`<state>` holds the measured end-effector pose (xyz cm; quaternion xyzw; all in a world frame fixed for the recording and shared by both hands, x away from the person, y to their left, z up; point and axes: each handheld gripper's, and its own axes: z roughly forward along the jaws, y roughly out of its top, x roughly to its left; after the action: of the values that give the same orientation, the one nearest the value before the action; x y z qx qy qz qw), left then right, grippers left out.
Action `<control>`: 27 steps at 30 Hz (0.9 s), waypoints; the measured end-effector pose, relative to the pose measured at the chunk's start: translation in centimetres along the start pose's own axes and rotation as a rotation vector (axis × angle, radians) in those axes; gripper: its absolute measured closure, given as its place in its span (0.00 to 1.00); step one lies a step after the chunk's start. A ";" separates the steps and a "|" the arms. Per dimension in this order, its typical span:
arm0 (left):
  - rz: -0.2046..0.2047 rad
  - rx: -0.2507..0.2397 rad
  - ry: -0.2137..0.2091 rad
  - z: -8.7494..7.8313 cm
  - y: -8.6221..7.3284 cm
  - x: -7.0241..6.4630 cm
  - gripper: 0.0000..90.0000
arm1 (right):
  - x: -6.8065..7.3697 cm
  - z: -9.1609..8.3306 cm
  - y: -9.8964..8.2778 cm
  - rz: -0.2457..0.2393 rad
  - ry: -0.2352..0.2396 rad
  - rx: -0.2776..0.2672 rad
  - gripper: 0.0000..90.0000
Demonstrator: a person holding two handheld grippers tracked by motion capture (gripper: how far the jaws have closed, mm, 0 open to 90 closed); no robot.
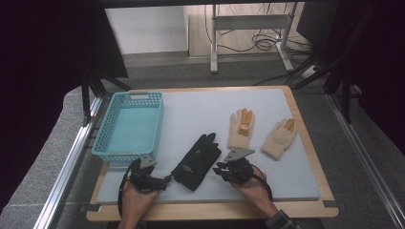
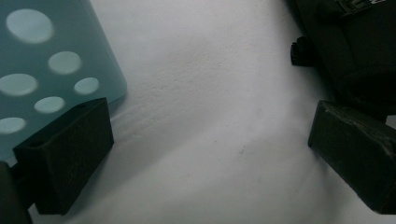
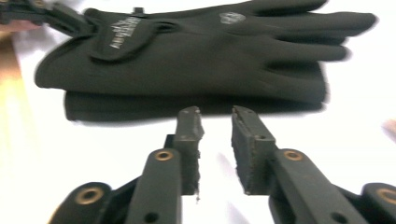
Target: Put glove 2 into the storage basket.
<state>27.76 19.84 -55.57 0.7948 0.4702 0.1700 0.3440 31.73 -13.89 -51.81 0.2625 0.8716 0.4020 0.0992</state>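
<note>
A pair of black gloves (image 1: 197,161) lies stacked on the grey mat (image 1: 200,107), near its front edge. My left gripper (image 1: 165,180) rests low on the mat just left of the gloves, pointing at their cuff. In the left gripper view its jaws (image 2: 210,121) stand wide apart over bare mat, with the black gloves (image 2: 355,51) at the upper right. My right gripper (image 1: 218,169) sits just right of the gloves. In the right gripper view its jaws (image 3: 215,114) are a little apart with nothing between them, just short of the gloves (image 3: 187,60).
A light blue plastic basket (image 1: 102,136) stands at the mat's left side, its corner (image 2: 46,56) close to my left jaw. Two cream knit gloves (image 1: 241,129) (image 1: 279,138) lie at the right of the mat. The wooden table edge (image 1: 215,210) runs along the front.
</note>
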 end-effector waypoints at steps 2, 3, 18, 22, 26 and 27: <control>0.000 0.000 0.000 0.0 0.0 0.0 0.00 | -0.7 -0.8 -0.5 0.006 -0.024 0.003 0.70; -0.001 -0.001 0.001 0.0 0.0 0.0 0.00 | -1.0 -1.1 -0.8 0.012 -0.037 0.003 0.67; -0.001 -0.001 0.001 0.0 0.0 0.0 0.00 | -5.7 -4.7 -5.4 0.096 -0.219 0.022 0.29; -0.002 -0.001 0.002 0.0 0.0 0.0 0.00 | -5.8 -4.7 -5.6 0.094 -0.228 0.036 0.24; -0.002 -0.001 0.001 0.0 0.0 0.0 0.00 | -5.8 -4.6 -5.6 0.100 -0.231 0.039 0.22; -0.002 -0.001 0.001 0.0 0.0 0.0 0.00 | -5.8 -4.6 -5.6 0.100 -0.231 0.039 0.22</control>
<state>27.74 19.81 -55.57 0.7941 0.4712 0.1703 0.3441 32.75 -23.03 -53.24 0.3522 0.8477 0.3567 0.1736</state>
